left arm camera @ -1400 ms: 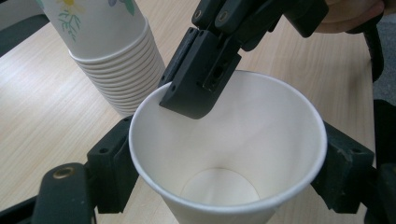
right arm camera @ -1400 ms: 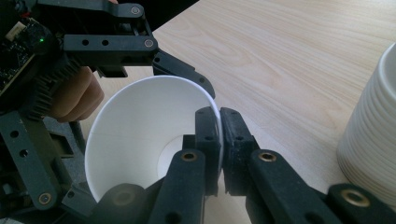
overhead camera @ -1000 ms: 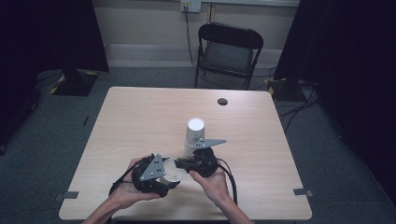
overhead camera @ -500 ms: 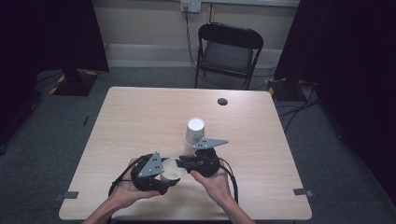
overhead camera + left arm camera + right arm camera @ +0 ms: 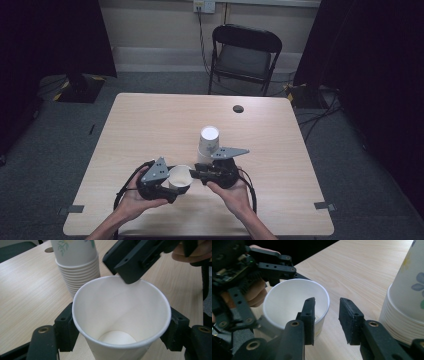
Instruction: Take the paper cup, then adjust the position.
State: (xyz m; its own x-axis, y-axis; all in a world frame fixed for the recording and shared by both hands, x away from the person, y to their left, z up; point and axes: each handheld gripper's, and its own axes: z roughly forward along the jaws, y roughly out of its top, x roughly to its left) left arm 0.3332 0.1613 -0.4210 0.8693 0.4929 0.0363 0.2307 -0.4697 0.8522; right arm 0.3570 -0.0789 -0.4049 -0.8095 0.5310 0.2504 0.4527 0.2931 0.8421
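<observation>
My left gripper [image 5: 176,184] is shut on a white paper cup [image 5: 120,315], mouth up, one pad on each side of its wall; its jaws have just been closing on the cup. The right gripper [image 5: 327,320] stands open at the rim of the cup [image 5: 294,297]. Its jaws have just been opening and its pads [image 5: 310,315] are apart, pressing on nothing. From the left gripper view, the right gripper [image 5: 130,265] hangs over the cup's far rim. An upside-down stack of flower-print cups [image 5: 208,142] stands just behind both grippers.
The wooden table [image 5: 150,125] has a dark round grommet [image 5: 238,108] near its far edge. A black folding chair [image 5: 245,55] stands behind the table. Cables trail from both grippers toward the near edge.
The right gripper's jaws have spread apart at the cup's rim. The left gripper has tightened on the cup. Neither hand has shifted much.
</observation>
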